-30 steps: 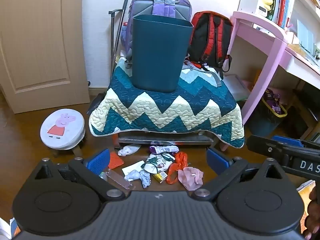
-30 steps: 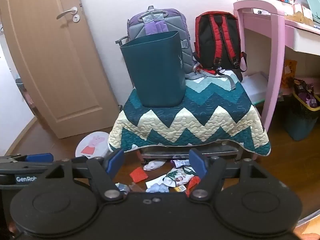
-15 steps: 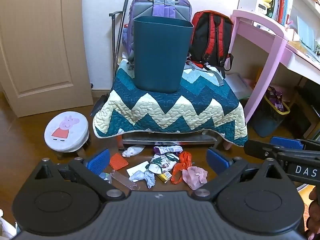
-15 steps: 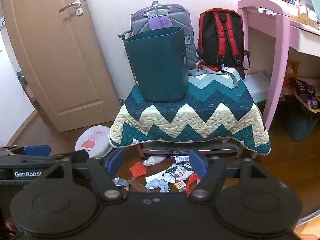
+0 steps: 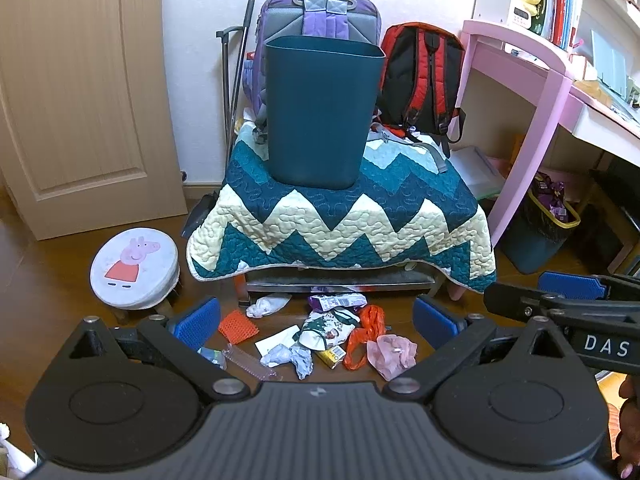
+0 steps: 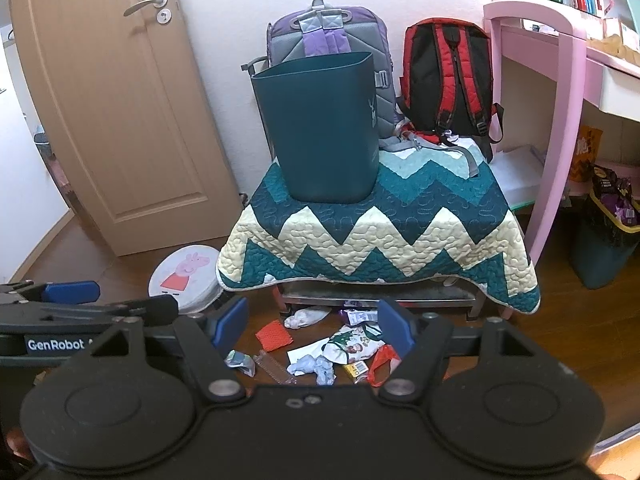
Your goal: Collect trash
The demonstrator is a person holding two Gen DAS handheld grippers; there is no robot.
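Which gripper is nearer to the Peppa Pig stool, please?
Left. The left gripper is just right of the Peppa Pig stool; the right gripper is farther right, beyond the left one.

The left claw (image 5: 316,320) is hanging wide apart and empty above the floor. Between its blue pads, scraps of trash (image 5: 320,336) are lying scattered. Straight ahead, a dark bin (image 5: 320,116) is standing upright on the quilt-covered surface (image 5: 340,220). The right claw (image 5: 560,300) is reaching in at right.
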